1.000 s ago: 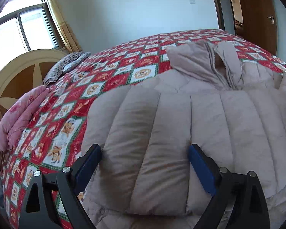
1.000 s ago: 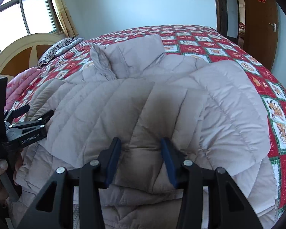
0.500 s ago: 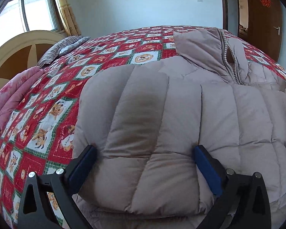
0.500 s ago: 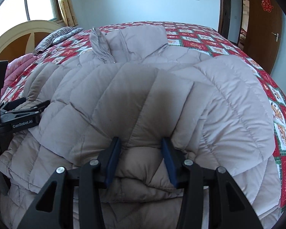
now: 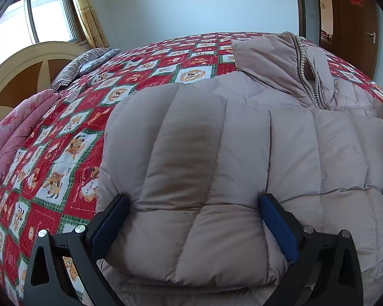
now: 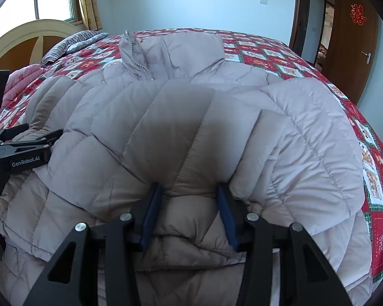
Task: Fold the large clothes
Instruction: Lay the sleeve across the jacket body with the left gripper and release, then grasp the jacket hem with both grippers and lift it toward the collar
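A beige quilted down jacket (image 5: 242, 153) lies spread across a bed covered by a red patchwork quilt (image 5: 71, 153) with cartoon-animal squares. In the left wrist view the jacket fills the centre and right of the frame, its stand-up collar (image 5: 275, 58) and open zipper (image 5: 309, 81) in the upper right, with the quilt showing to its left.

The left claw (image 5: 194, 219) sits at the bottom of that frame. Its jaws have just been opening and now stand wide apart, released, with a thick puffed fold of the jacket bulging between the blue pads (image 5: 278, 227); the left pad rests at the jacket's edge beside the quilt.

In the right wrist view the jacket covers most of the frame, collar at upper centre (image 6: 171, 53). The right claw (image 6: 189, 211) at the bottom centre is clenched on a bunched ridge of the jacket: the fabric is pinched narrow between its blue pads (image 6: 152, 214) and puffs out above them. The left claw's black body (image 6: 25, 153) shows at the left edge of this frame, lying against the jacket's side.

A cream and brown headboard (image 5: 18, 76) stands at the left of the left view, with a striped pillow (image 5: 84, 63) and a pink folded blanket (image 5: 15, 132) near it. A window (image 5: 33, 17) with a yellow curtain fills the upper left, and a brown door (image 6: 355, 40) bearing a red paper ornament stands at the upper right.
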The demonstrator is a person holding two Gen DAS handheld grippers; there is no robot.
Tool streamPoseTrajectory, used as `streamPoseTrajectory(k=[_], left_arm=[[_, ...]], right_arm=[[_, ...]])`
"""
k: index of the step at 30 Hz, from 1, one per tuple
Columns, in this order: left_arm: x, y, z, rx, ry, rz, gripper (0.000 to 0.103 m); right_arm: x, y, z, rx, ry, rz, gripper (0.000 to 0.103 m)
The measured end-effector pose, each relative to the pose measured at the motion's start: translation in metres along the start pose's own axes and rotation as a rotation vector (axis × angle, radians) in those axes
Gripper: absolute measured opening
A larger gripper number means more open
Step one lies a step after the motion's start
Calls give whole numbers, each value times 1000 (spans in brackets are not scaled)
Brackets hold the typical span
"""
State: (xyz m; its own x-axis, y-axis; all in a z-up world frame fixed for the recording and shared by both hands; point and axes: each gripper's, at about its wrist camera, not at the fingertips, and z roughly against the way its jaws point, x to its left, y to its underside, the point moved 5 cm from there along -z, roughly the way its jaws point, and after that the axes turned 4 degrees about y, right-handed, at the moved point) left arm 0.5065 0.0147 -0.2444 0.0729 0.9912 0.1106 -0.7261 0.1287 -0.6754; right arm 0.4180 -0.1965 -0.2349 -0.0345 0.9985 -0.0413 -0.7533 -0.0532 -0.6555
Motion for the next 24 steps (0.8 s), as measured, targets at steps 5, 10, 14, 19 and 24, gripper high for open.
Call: streamPoseTrajectory(k=[5, 10, 14, 19, 24], left_arm=[[0, 1, -1, 3, -3, -2, 102], [1, 1, -2, 8, -4, -2, 102], [1, 1, -2, 7, -8, -3, 102], [0, 0, -2, 4, -14, -6, 102], [3, -1, 1, 3, 1, 6, 102]], right_arm=[[3, 0, -1, -1, 30, 19, 49], [4, 1, -1, 0, 42, 26, 49], [5, 2, -1, -1, 46, 29, 49], [6, 1, -1, -2, 52, 33, 49], [4, 0, -1, 3, 39, 31, 49]])
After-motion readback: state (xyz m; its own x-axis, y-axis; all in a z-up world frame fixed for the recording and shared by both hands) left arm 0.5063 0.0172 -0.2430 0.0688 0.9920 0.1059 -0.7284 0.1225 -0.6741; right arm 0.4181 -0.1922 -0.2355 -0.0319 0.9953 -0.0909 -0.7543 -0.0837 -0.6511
